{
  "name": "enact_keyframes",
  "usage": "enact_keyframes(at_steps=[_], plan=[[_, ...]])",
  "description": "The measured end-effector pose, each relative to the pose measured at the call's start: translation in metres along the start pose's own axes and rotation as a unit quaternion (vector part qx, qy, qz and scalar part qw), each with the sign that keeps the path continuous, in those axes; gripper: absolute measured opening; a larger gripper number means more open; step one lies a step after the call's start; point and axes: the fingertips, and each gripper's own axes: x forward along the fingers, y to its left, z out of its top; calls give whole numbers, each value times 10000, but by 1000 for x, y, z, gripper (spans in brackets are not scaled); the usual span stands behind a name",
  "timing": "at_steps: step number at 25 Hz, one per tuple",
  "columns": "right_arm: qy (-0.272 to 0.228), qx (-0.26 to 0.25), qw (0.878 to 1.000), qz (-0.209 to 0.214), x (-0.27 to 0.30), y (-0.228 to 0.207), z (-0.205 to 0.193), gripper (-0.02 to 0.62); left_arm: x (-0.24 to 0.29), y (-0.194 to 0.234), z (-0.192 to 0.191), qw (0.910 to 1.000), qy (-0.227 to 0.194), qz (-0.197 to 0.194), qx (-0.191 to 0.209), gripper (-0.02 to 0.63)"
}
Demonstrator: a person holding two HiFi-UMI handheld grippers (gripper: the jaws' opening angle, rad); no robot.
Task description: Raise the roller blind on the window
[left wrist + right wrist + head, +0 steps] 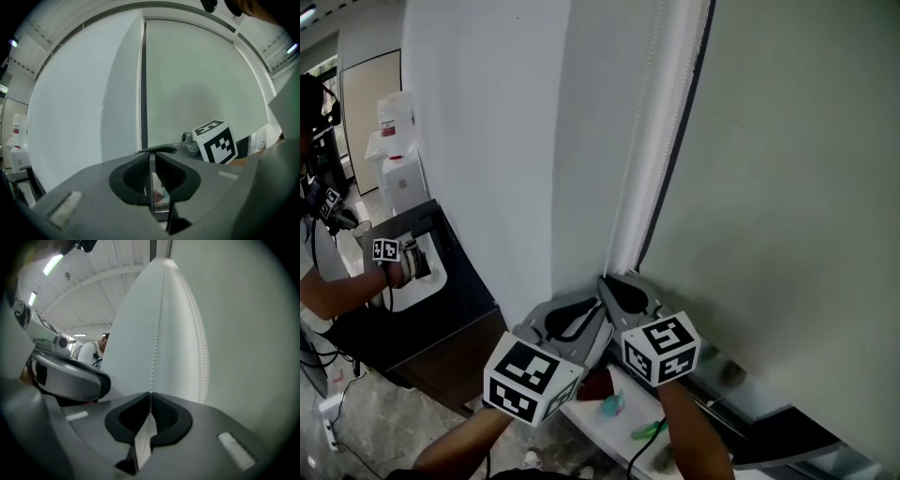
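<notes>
White chain (158, 333) was pinched by the right claw (150, 403), the left claw (153, 164) held barely parted and empty; blind (787, 187) judged almost fully lowered.

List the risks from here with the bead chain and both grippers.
1. The right gripper pinches the thin bead chain just at its jaw tips; a hard pull may let beads slip through.
2. The left gripper stands slightly open, so only one grip holds the chain; the roller blind might run back.
3. Both grippers sit close together and could knock.
</notes>
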Motion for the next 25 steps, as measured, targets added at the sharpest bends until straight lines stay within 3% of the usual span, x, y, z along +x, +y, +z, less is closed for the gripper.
enact_keyframes(at_steps=[12,18,22,25], plan=[[33,81,9987,-496,-56,-5,-17,15,41,-16,26,9977,95,-600,316,103],[8,76,9985,-537,-70,0,-17,15,52,-31,41,9941,-95,-962,483,103],[21,76,9983,-572,-74,4,-16,15,50,-35,49,9926,-221,-1005,644,101],[3,81,9983,-582,-76,4,-14,15,53,-37,52,9921,-220,-1039,675,55]])
